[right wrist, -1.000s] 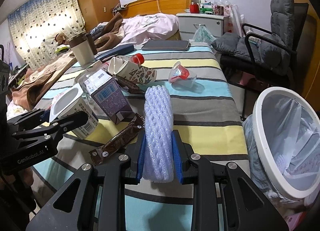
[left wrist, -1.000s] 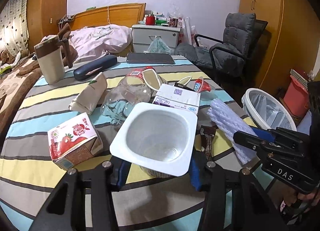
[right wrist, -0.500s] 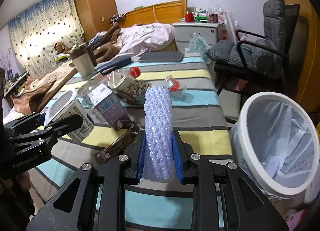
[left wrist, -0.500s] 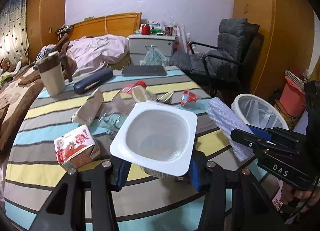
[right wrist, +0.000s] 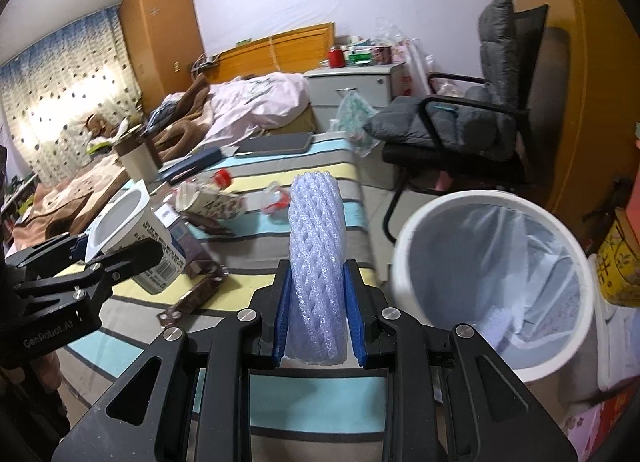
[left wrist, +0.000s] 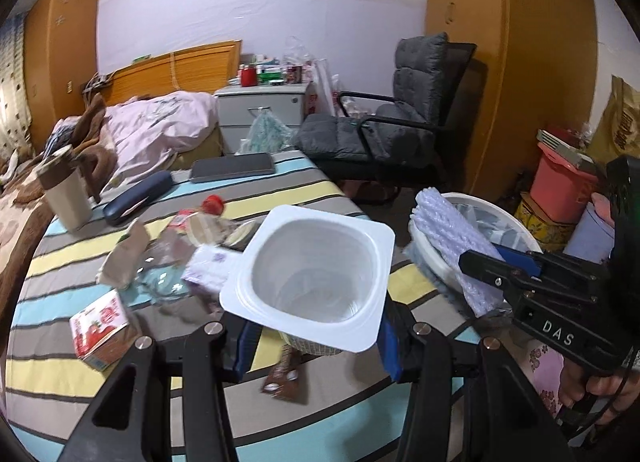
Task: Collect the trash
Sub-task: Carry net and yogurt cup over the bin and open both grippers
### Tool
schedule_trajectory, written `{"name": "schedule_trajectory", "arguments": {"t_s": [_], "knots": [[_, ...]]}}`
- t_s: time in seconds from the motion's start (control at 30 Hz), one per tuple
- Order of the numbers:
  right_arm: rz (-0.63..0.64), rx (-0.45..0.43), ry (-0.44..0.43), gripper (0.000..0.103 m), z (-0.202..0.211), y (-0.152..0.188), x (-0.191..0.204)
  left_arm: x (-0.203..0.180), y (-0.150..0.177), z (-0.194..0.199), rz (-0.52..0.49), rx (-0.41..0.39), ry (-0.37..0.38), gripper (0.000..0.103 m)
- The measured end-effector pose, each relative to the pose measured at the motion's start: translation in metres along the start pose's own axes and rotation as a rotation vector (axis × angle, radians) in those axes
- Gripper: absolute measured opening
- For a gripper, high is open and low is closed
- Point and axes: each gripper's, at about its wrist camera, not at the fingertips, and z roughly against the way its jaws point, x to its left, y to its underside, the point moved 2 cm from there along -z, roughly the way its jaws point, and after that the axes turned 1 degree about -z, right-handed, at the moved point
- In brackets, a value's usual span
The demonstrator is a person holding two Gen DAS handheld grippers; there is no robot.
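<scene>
Two tools, each clamped on one piece of trash: left tool (left wrist: 316,336) grips one white cup (left wrist: 316,276); right tool (right wrist: 318,314) pinches one foam net (right wrist: 316,246). One lined bin (right wrist: 492,290) stands beside the striped table (right wrist: 256,254), which holds one red carton (left wrist: 102,328) and one brown wrapper (right wrist: 192,296).

White cup (left wrist: 316,270), lilac foam net (right wrist: 316,246), striped blue-yellow-grey tablecloth (left wrist: 280,189).

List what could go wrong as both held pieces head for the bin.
1. The foam net stands tall and floppy above the right gripper; it may catch the trash bin rim.
2. The left gripper pinches the yogurt cup only low on its body, so it could tip out.
3. Both grippers are close together and might collide.
</scene>
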Motion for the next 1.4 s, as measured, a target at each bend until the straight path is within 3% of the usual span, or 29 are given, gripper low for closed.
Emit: {"name": "schedule_trajectory", "arguments": {"t_s": [0.67,1.07,1.3,1.4], "knots": [[-0.125,-0.027,0.17,0.028,0.033,0.008,-0.083,-0.106,-0.036,-0.043,-0.13,0.008,0.172,0.051],[-0.18,0.071,0.245,0.028,0.009,0.015,-0.13,-0.152,-0.044,-0.091,-0.169,0.088,0.259,0.051],[-0.178,0.121,0.27,0.029,-0.002,0.02,-0.142,-0.158,-0.04,-0.111,-0.161,0.131,0.26,0.052],[-0.18,0.131,0.291,0.033,-0.004,0.021,-0.144,-0.157,-0.038,-0.117,-0.159,0.14,0.253,0.059]]}}
